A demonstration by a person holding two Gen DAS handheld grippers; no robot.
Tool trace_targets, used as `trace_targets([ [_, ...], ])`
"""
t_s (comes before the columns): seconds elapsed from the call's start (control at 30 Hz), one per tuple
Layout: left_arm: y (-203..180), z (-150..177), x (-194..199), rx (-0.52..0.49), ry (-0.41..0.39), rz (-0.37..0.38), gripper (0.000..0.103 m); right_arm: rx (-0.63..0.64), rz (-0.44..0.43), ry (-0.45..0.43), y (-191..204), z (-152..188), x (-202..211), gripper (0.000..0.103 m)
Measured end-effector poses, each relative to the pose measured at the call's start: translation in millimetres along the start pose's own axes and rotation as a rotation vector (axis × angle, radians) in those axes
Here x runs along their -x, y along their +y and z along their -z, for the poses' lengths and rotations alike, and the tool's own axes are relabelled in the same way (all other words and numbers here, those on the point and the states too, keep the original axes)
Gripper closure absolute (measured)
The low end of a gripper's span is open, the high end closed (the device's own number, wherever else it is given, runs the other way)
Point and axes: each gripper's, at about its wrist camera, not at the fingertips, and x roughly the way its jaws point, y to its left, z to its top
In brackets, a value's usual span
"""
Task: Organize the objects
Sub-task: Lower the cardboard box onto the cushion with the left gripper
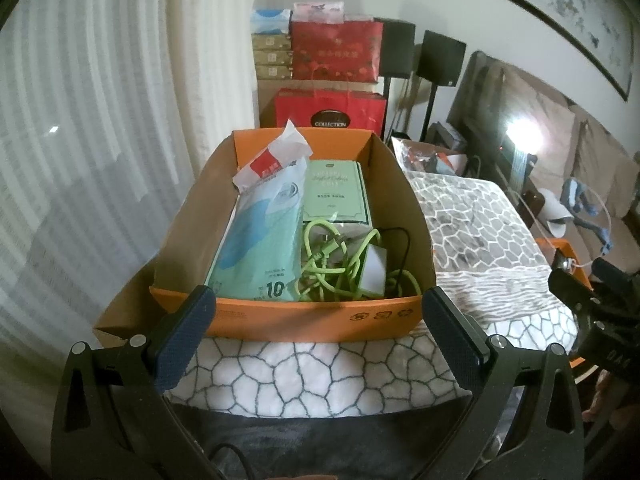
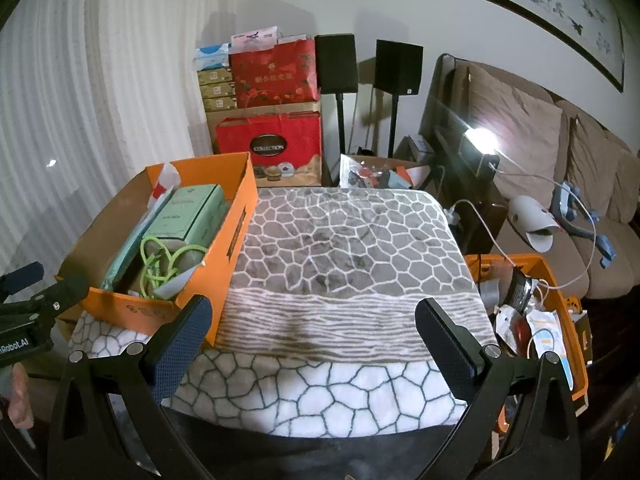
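Note:
An orange cardboard box (image 1: 312, 316) stands on a patterned blanket (image 1: 320, 372). Inside lie a light-green tissue pack (image 1: 256, 240), a green boxed item (image 1: 334, 192), a tangled lime-green cable (image 1: 332, 256) with a white adapter (image 1: 374, 270), and a red-and-white wrapper (image 1: 272, 164). My left gripper (image 1: 316, 332) is open just in front of the box's near wall, holding nothing. In the right wrist view the same box (image 2: 224, 248) sits at left, and my right gripper (image 2: 312, 340) is open over the blanket (image 2: 344, 260), also with nothing between its fingers.
An orange crate (image 2: 560, 304) of loose packets and cables sits off the blanket's right edge. Red gift bags (image 2: 276, 148) and stacked boxes stand behind, next to two black speakers (image 2: 398, 66). A brown sofa (image 2: 560, 152) is at right. Curtains hang at left.

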Motion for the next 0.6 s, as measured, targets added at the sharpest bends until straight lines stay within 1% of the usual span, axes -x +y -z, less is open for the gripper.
trace_targets([
  [0.6,-1.0,0.2,-1.0,-0.003,0.001,-0.006,0.0,-0.005,0.003,0.0,-0.1,0.7,2.1,0.001],
])
